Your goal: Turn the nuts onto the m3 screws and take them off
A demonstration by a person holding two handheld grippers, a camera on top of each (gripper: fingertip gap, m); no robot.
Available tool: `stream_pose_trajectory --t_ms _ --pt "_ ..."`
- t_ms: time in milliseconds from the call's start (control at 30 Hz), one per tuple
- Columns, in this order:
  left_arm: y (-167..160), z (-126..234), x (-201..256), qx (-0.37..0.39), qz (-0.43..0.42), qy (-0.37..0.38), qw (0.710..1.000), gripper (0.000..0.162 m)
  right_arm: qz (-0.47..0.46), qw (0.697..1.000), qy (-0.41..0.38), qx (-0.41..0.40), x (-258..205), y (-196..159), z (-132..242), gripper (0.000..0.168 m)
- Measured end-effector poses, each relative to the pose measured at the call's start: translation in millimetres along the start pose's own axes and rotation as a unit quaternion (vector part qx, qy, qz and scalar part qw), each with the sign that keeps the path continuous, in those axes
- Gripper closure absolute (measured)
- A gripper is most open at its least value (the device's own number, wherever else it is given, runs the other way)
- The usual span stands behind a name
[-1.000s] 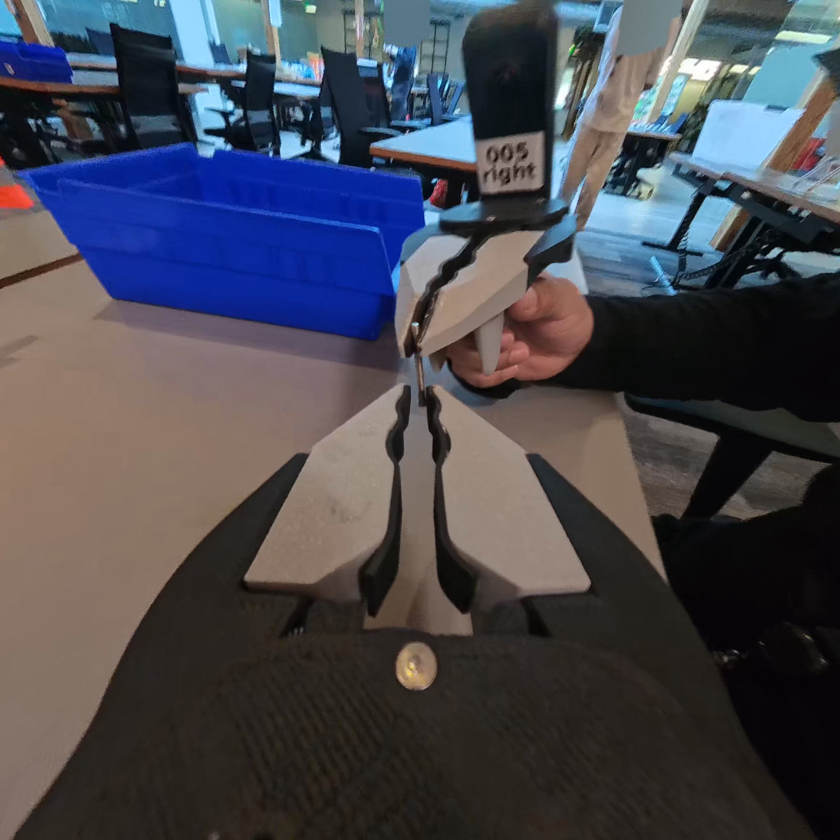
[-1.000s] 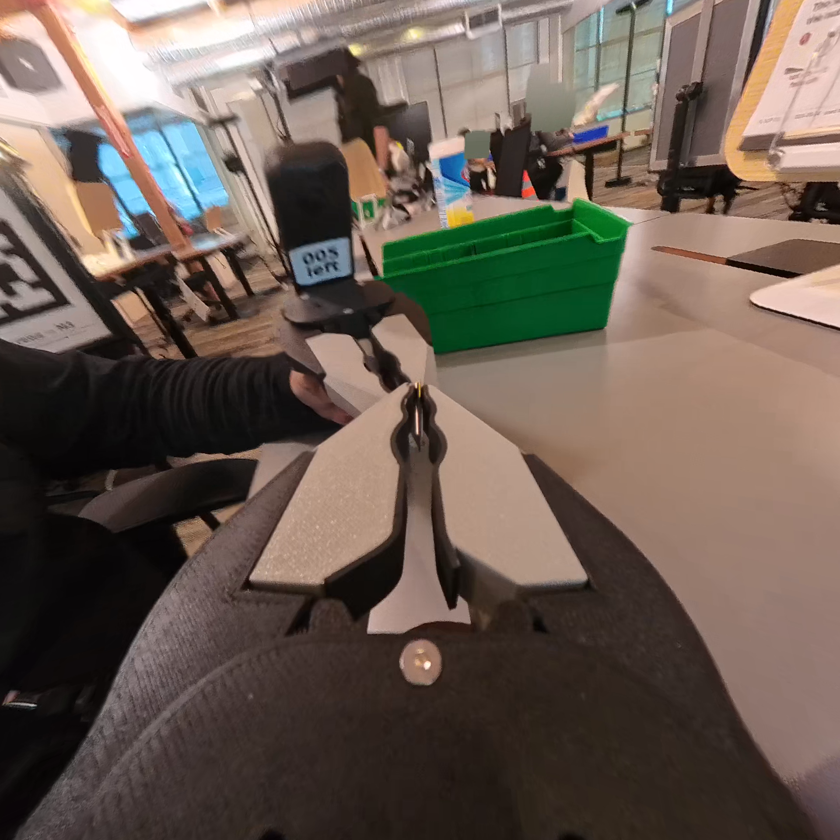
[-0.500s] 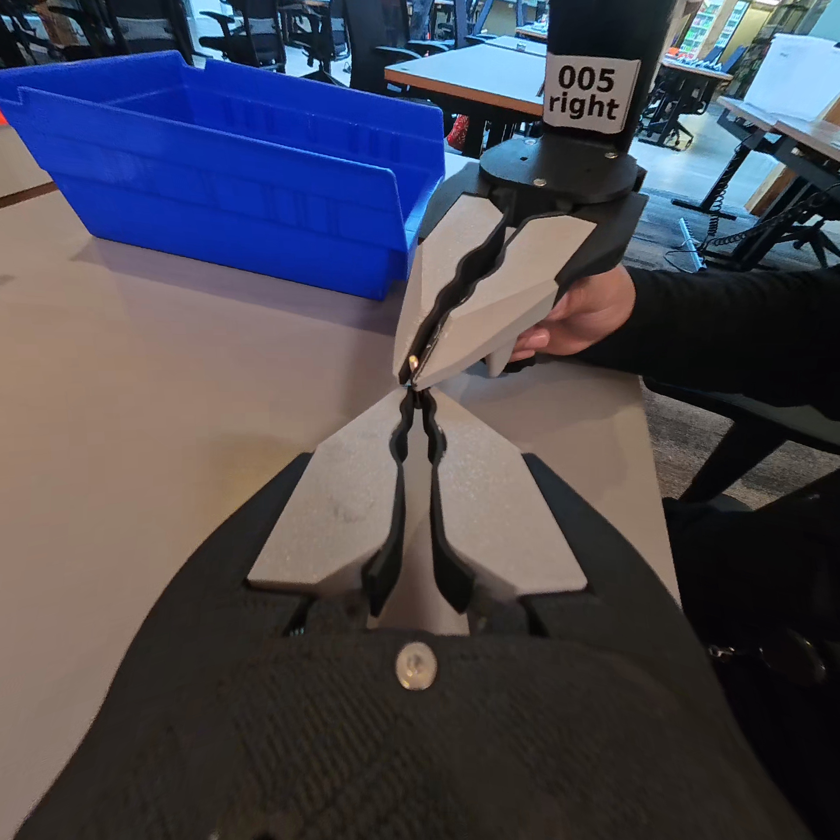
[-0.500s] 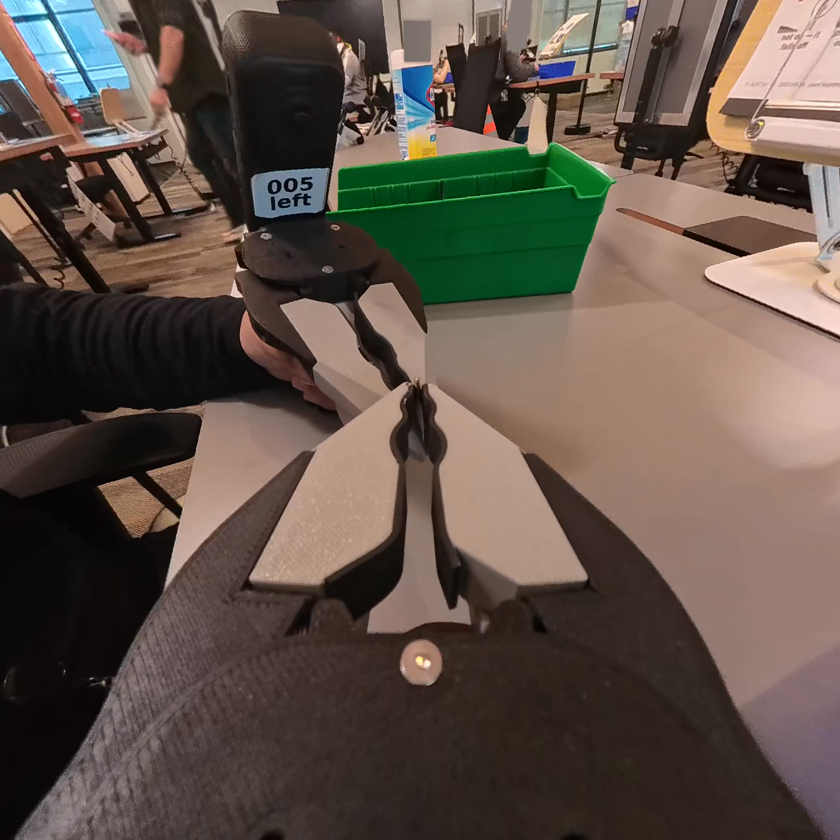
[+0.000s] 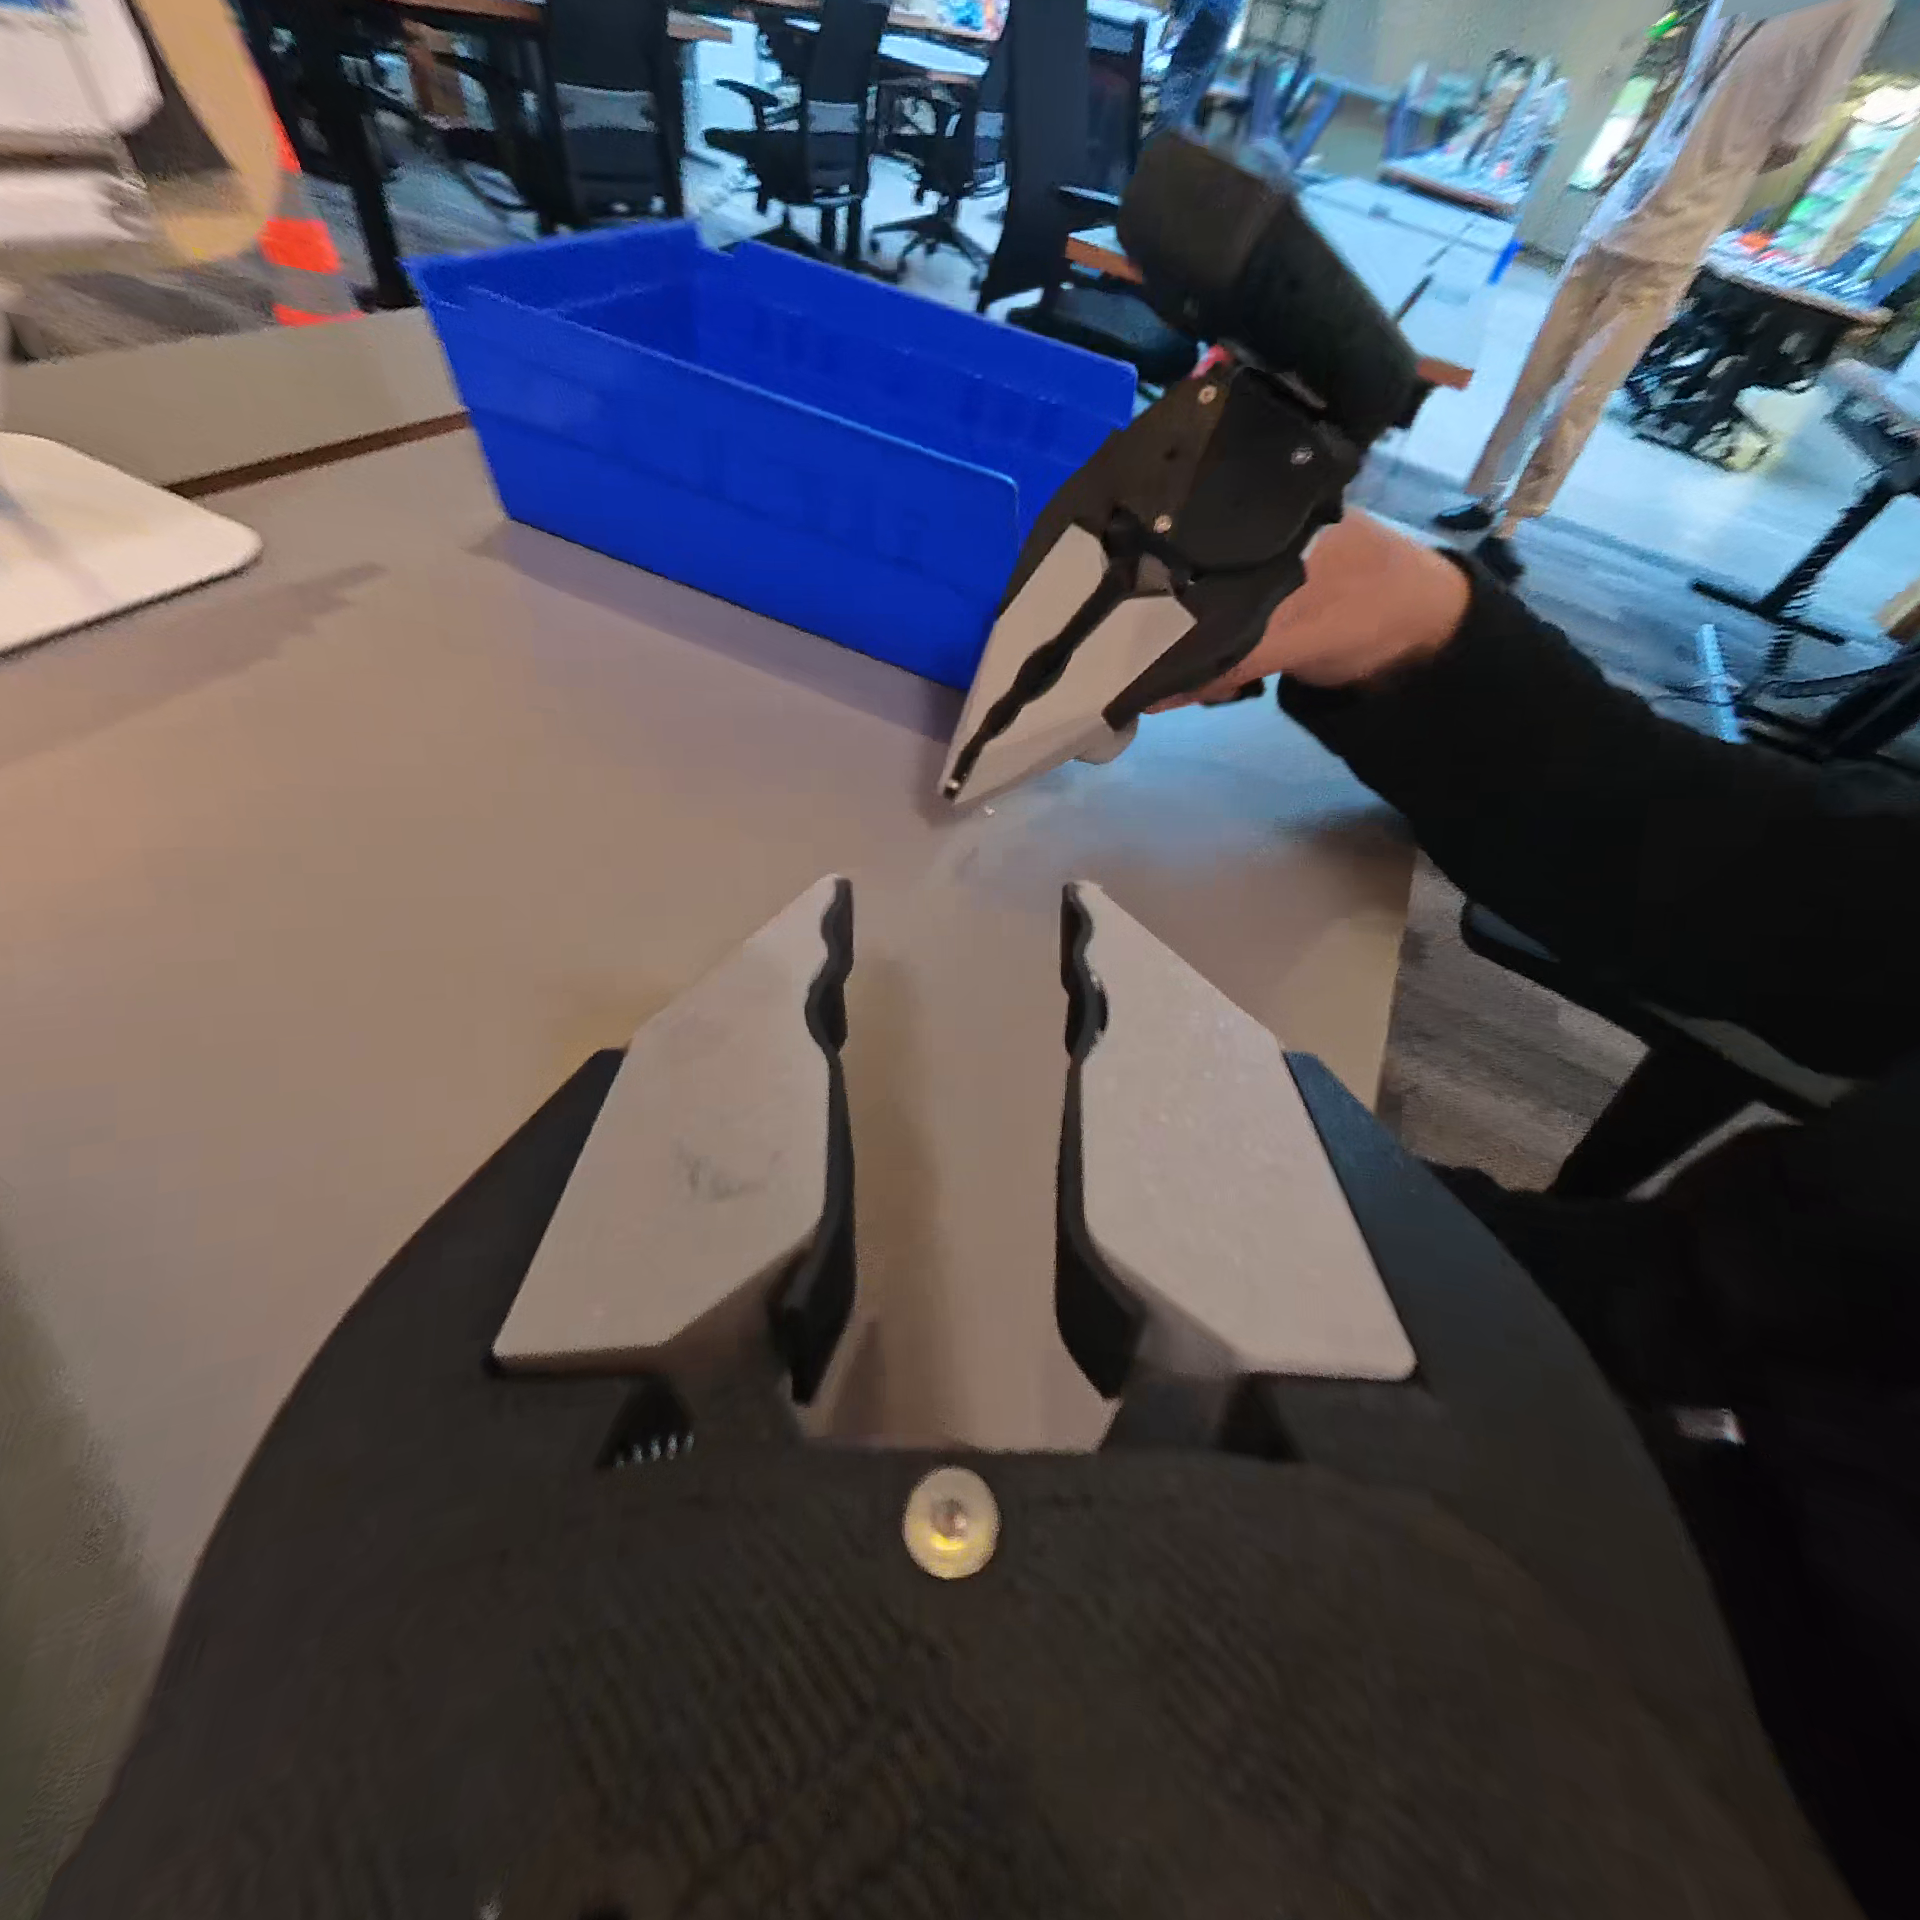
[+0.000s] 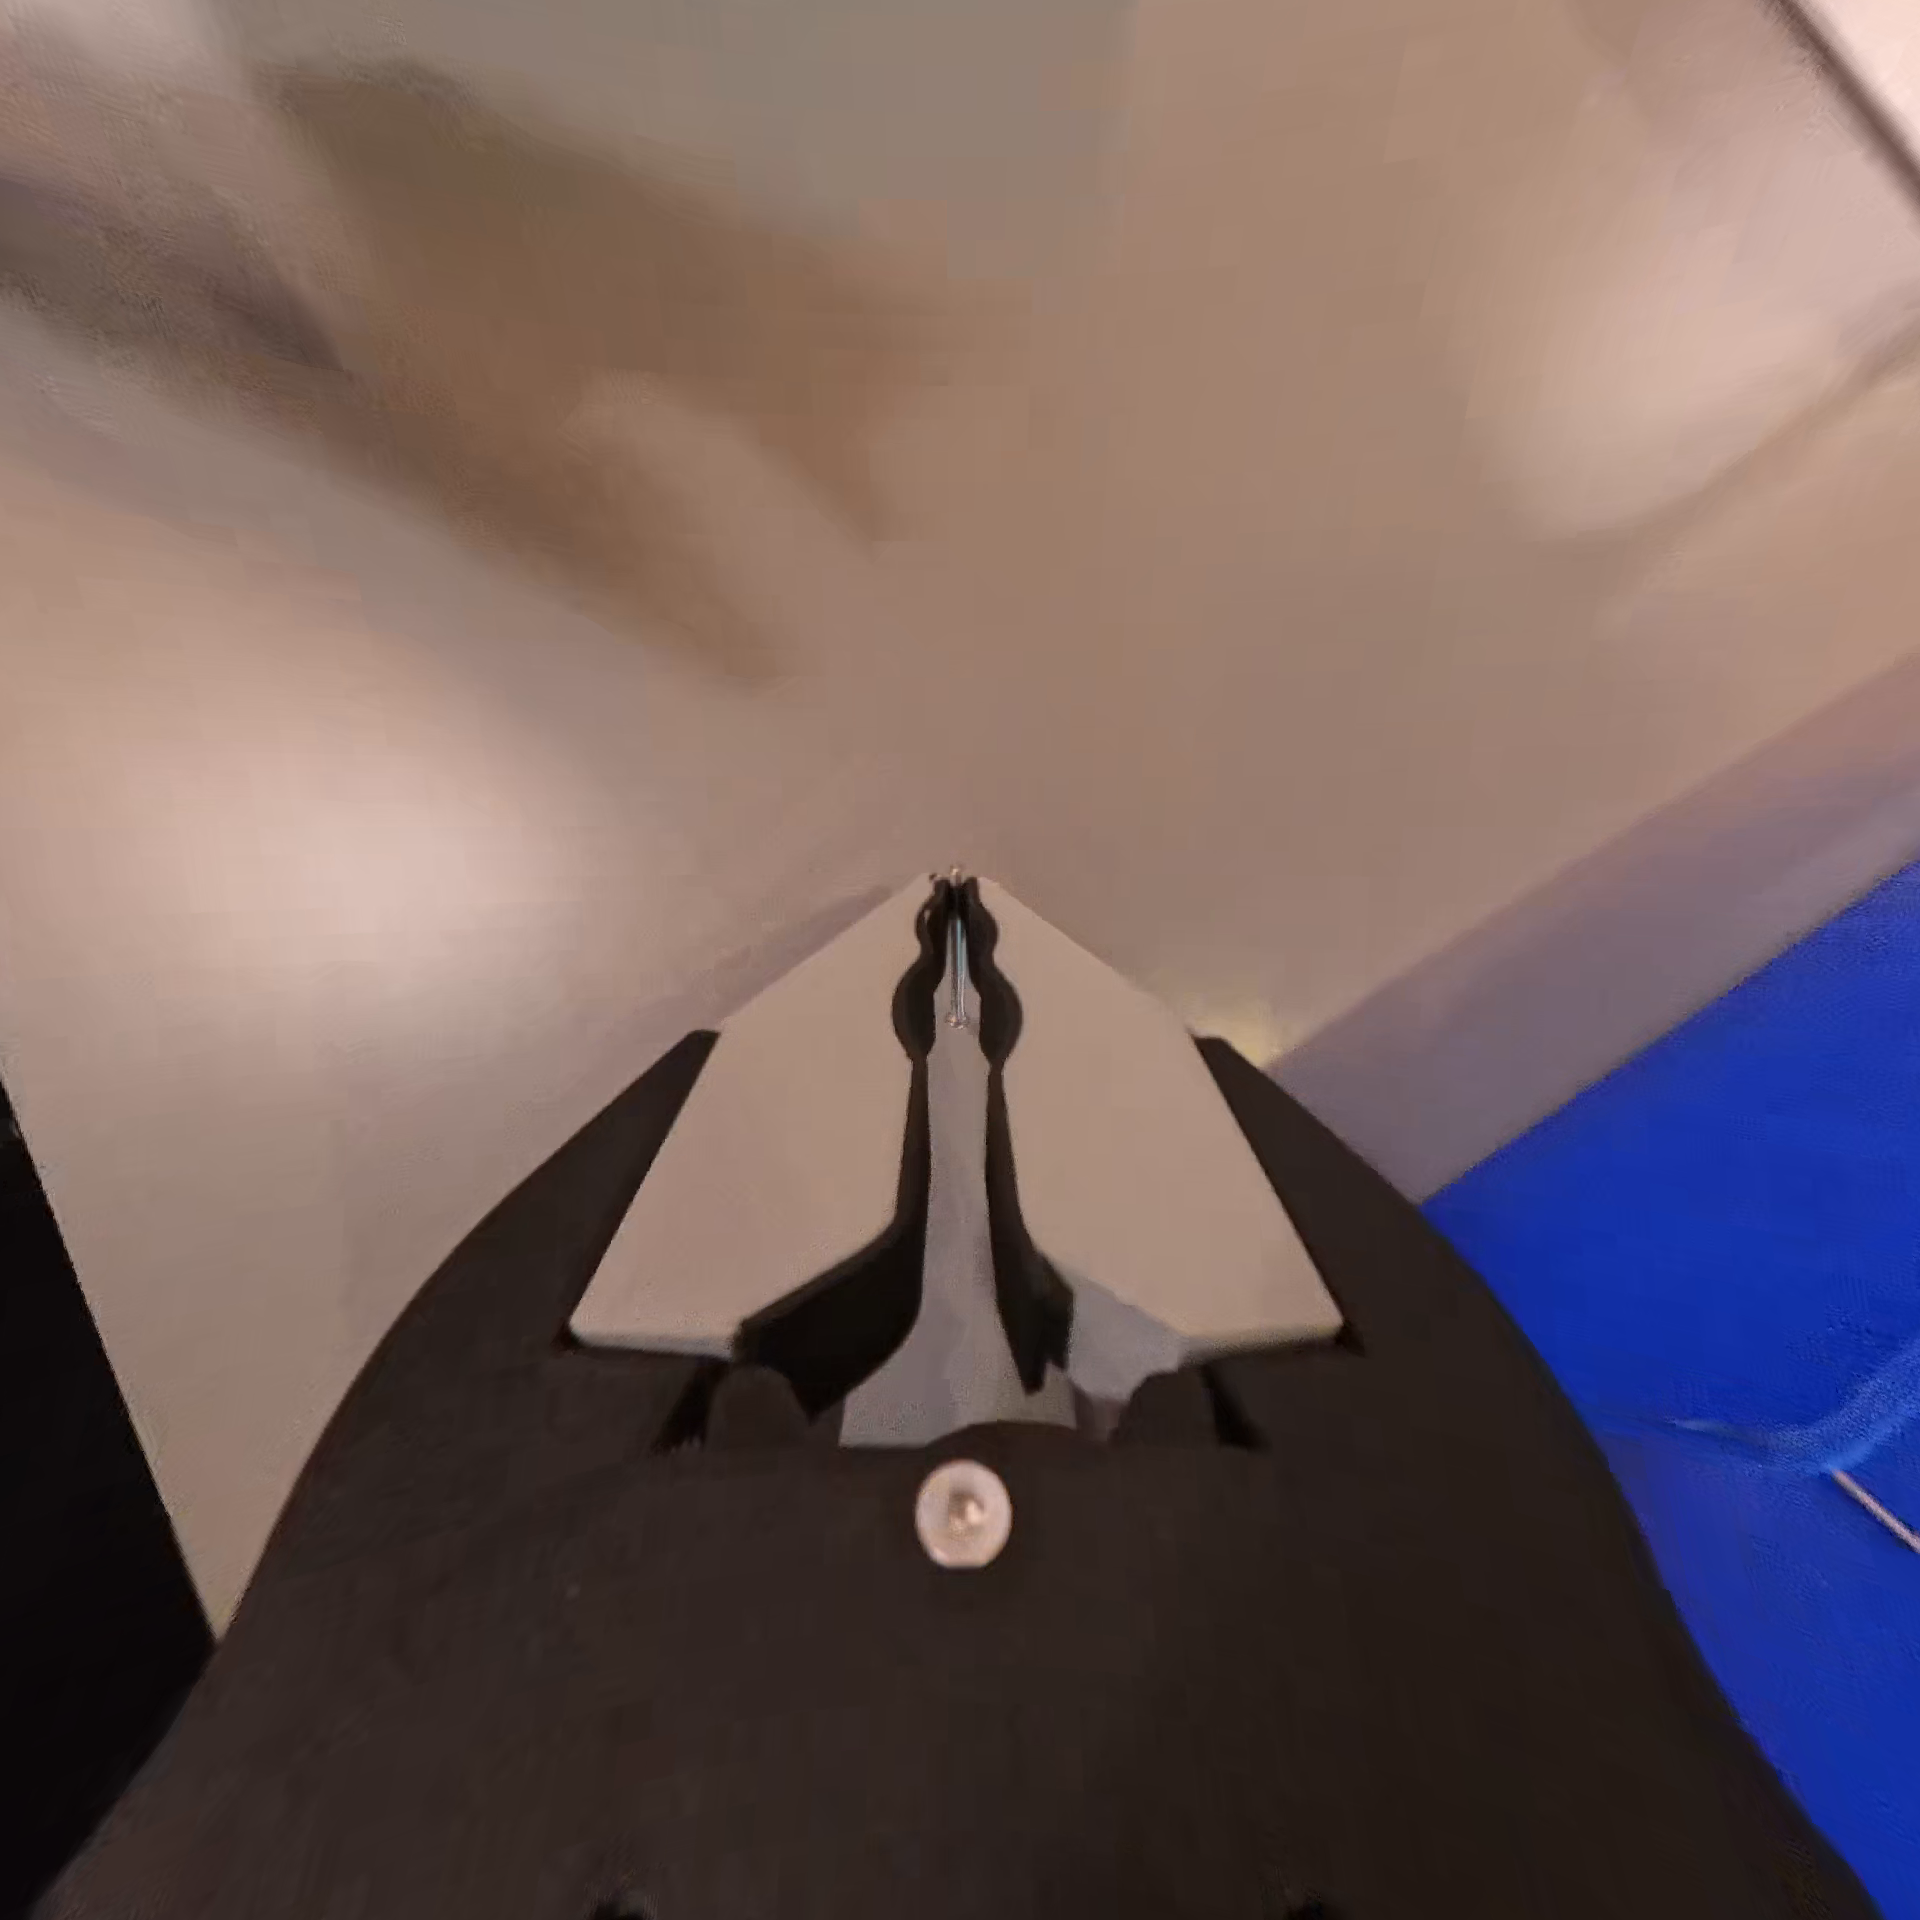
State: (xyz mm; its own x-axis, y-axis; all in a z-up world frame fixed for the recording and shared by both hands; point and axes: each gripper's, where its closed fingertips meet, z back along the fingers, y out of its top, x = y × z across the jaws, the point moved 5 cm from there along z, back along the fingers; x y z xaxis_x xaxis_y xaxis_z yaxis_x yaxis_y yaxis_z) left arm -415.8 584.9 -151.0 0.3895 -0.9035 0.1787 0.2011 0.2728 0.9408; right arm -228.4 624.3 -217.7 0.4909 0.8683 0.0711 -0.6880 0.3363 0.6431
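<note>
pinching a thin screw (image 6: 958, 971) for placement, the right gripper (image 6: 954, 883) dips tableward at 12 o'clock while the left gripper (image 5: 956, 894) waits spread, empty.

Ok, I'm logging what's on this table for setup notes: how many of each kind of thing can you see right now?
Grippers: 2, the left gripper open, the right gripper shut on a screw.
Blue bin: 1.
Screw: 1.
White stand base: 1.
Nuts: none that I can make out.
Total: 5.
</note>
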Motion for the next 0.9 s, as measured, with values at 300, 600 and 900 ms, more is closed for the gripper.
stream_pose_trajectory --t_ms 300,600,900 --pt "-21.1 170.7 -75.7 -0.159 0.004 0.288 0.944 0.134 0.031 0.997 0.033 -0.058 -14.3 5.3 -25.8 0.168" --pt "-74.6 180.9 -110.0 -0.253 0.095 0.256 0.928 0.145 0.016 0.999 0.047 -0.008 -12.6 1.6 -26.2 0.168" --pt "-75.0 150.4 -103.2 -0.263 0.059 0.274 0.923 0.145 -0.056 0.983 0.127 0.117 -4.9 16.0 -5.0 0.168"
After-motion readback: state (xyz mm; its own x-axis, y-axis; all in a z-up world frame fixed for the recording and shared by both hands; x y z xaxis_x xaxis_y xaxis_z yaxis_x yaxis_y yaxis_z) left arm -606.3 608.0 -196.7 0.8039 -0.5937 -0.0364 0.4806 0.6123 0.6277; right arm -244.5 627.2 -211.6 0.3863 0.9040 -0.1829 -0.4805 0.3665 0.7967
